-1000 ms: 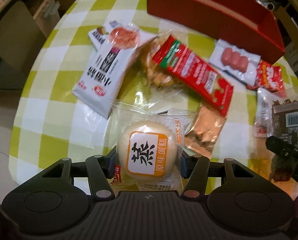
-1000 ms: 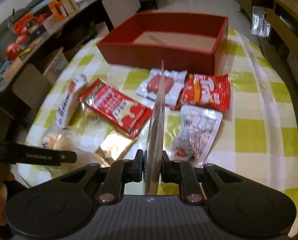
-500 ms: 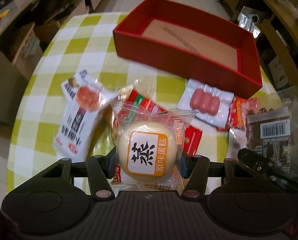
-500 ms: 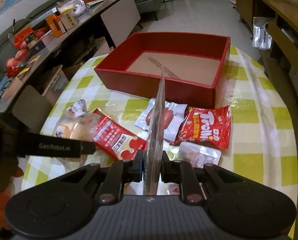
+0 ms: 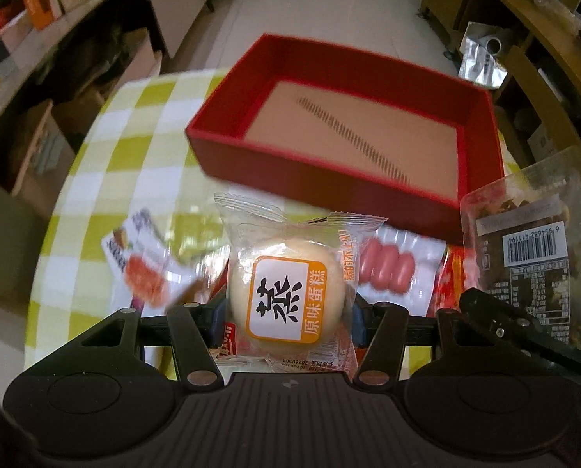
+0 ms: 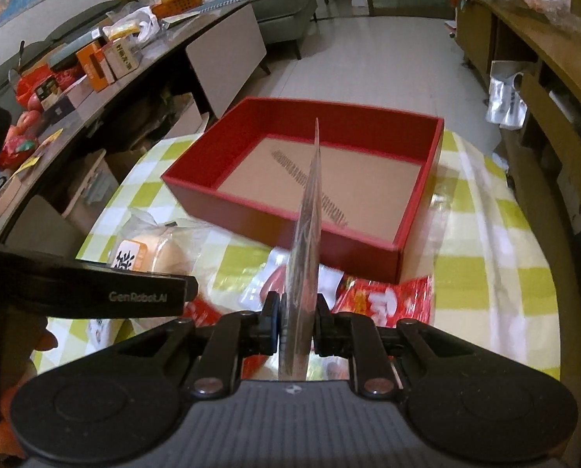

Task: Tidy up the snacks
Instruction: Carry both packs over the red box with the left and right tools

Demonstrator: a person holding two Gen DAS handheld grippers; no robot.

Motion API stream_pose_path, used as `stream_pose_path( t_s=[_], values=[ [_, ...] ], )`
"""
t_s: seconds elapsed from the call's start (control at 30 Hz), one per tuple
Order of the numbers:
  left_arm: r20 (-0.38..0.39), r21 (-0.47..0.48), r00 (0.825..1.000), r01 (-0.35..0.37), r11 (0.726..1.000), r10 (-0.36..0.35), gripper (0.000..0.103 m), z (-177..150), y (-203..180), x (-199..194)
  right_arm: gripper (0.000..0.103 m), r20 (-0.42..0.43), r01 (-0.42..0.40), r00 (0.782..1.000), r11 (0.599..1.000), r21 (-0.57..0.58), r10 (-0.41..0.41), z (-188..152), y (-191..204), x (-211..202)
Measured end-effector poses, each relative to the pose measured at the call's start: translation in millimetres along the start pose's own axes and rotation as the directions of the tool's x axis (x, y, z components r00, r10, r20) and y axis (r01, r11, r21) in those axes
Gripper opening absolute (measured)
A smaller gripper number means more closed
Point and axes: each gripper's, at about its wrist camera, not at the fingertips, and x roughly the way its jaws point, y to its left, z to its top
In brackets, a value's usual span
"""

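Note:
My left gripper point(image 5: 284, 308) is shut on a wrapped steamed cake point(image 5: 286, 292) with an orange-edged label, held above the snacks on the table. That cake point(image 6: 154, 253) and the left gripper's arm point(image 6: 95, 292) show at the left of the right wrist view. My right gripper point(image 6: 296, 325) is shut on a flat clear snack packet point(image 6: 306, 253), seen edge-on; its barcode side point(image 5: 532, 249) shows in the left wrist view. An open red box point(image 5: 481, 128) with a brown floor lies beyond both grippers, with nothing in it.
On the yellow-checked tablecloth point(image 6: 485, 273) lie a sausage packet point(image 5: 388, 269), a red gummy bag point(image 6: 384, 300) and a white snack bag point(image 5: 138, 261). A cluttered low shelf point(image 6: 76, 78) runs along the left, wooden shelving point(image 6: 544, 78) along the right.
Both grippers have moved forward and upward toward the red box with their snacks. The box's inside has come into view and the loose snacks have slid down the frames.

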Motion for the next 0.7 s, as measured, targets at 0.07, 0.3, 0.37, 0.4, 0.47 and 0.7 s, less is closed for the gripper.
stream_pose_path(
  t_s=[0.07,0.3,0.37,0.4,0.47,0.7],
  values=[
    [0.011,0.005,1.0,-0.003,1.0,0.003,0.064,8,-4,2,0.028,0.005,0.005,1.0,1.0,-0.002,-0.005,8,-3,4],
    [0.029,0.022,1.0,0.004,1.0,-0.005,0.064,38,-21,13,0.028,0.033,0.019,0.999,1.0,-0.013,-0.018,41,-11,19],
    [0.046,0.033,0.999,-0.011,0.999,0.009,0.063,46,-26,15,0.028,0.037,0.023,0.999,1.0,-0.009,-0.022,50,-15,24],
    [0.057,0.038,0.998,-0.018,0.999,0.015,0.063,50,-28,15,0.028,0.039,0.024,0.999,1.0,-0.008,-0.024,54,-16,27],
    [0.066,0.037,0.998,-0.023,0.999,0.021,0.063,57,-30,18,0.028,0.044,0.034,0.998,0.999,-0.013,-0.034,62,-19,32],
    [0.087,0.039,0.994,-0.066,0.997,0.063,0.063,83,-34,35,0.028,0.051,0.047,0.998,0.999,-0.017,-0.047,84,-24,56]
  ],
)
